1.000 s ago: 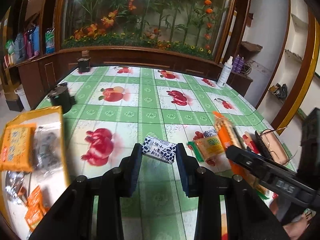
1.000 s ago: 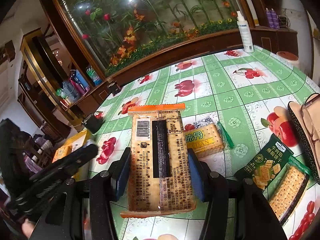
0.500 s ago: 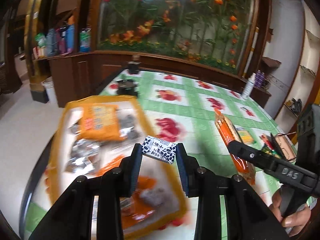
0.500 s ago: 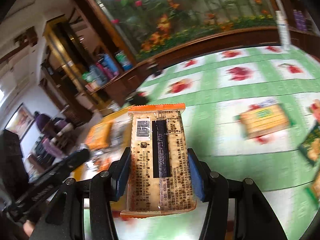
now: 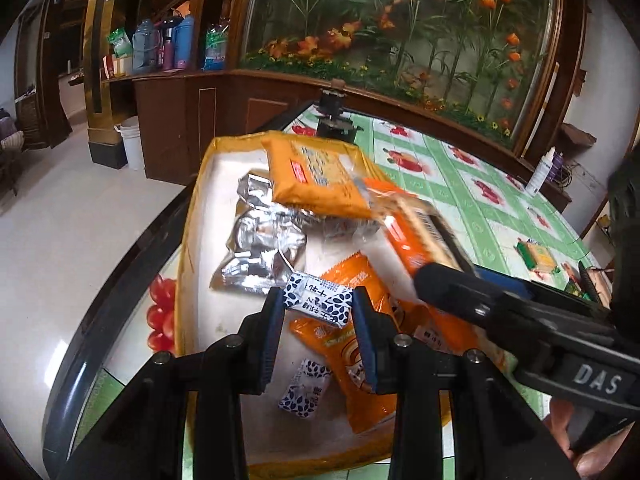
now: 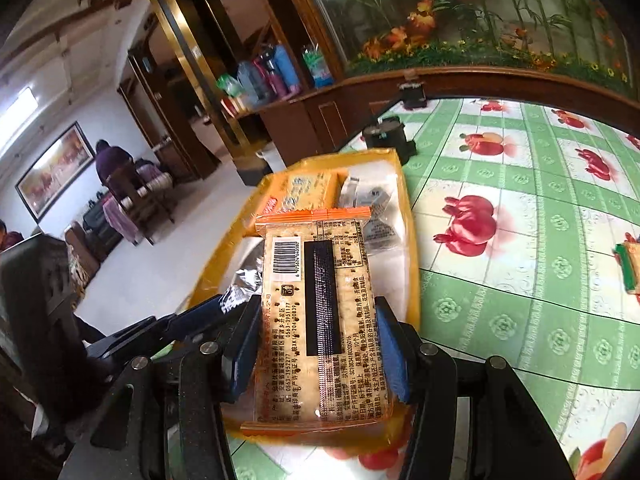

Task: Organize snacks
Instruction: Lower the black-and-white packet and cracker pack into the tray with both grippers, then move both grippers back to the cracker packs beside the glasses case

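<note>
The small candy in a white wrapper with dark blue leaf print (image 5: pixel 318 299) is clenched between the two blue pads of the left gripper (image 5: pixel 319 312), and it hangs above the yellow-rimmed tray with a white floor (image 5: pixel 204 216). The right gripper (image 6: pixel 316 334) is clenched on a long transparent cracker pack with orange ends (image 6: pixel 318 316), barcode side up, and this pack also hangs over the near part of the same tray; in the left wrist view it appears blurred to the right of the left gripper, pointing away over the tray. Below and ahead of the left gripper the tray holds a crumpled silver foil bag (image 5: pixel 260 240), a flat orange biscuit pack (image 5: pixel 316 176) at the far end, an orange sachet (image 5: pixel 352 344) directly under the right pad, and a second small blue-printed candy (image 5: pixel 304 390) close under the pads. Beyond the tray, ahead of both grippers, a black round pot (image 6: pixel 386 134) stands on the green-and-white checked tablecloth with red fruit pictures (image 6: pixel 520 280). Far to the right of the right gripper a green-edged cracker pack (image 6: pixel 630 266) lies on the cloth, well apart from the tray. A white spray bottle (image 5: pixel 540 174) stands at the far right edge of the table.
</note>
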Demonstrator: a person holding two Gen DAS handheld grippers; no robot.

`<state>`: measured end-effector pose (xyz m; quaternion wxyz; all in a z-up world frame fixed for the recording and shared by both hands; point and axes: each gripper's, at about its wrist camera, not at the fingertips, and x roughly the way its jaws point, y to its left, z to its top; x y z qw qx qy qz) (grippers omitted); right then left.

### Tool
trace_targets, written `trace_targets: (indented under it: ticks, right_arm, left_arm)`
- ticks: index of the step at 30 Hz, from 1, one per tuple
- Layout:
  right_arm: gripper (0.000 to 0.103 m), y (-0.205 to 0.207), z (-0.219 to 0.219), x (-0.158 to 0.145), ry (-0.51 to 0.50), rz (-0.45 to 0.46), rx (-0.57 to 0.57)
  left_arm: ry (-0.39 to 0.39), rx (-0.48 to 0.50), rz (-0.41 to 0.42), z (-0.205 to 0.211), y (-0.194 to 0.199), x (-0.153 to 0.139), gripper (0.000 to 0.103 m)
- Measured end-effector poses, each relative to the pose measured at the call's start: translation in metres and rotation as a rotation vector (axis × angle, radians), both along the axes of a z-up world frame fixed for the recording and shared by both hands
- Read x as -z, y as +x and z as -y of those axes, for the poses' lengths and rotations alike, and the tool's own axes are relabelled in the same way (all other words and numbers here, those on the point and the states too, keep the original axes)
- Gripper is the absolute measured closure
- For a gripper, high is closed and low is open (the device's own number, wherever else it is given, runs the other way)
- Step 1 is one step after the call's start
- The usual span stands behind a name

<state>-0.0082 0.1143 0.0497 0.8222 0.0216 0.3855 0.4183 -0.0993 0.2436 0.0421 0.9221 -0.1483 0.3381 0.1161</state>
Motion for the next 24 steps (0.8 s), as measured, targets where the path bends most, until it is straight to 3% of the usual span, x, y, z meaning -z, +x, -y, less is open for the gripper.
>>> trace_targets:
  ticks: [2, 12, 15, 17, 24]
  right_arm:
    - [0.045, 0.005, -0.005, 0.005, -0.014, -0.016, -0.004]
    - [0.044, 0.012, -0.011, 0.017, -0.004, -0.038, -0.027]
    - [0.042, 0.012, -0.01, 0.016, 0.001, -0.038, -0.034]
    - [0.036, 0.012, -0.008, 0.014, 0.018, -0.033, -0.041]
    - [0.032, 0.009, 0.01, -0.001, 0.089, 0.016, -0.028]
  left_arm:
    - [-0.05, 0.015, 0.001, -0.003, 0.002, 0.003, 0.07]
    - [-0.059, 0.001, -0.036, -0.002, 0.006, 0.009, 0.068]
    - [-0.04, 0.009, -0.047, 0.003, 0.008, 0.008, 0.055]
    - [-0.01, -0.006, -0.048, 0.007, 0.008, 0.006, 0.038]
    - [0.01, -0.002, -0.032, 0.011, 0.001, -0.006, 0.036]
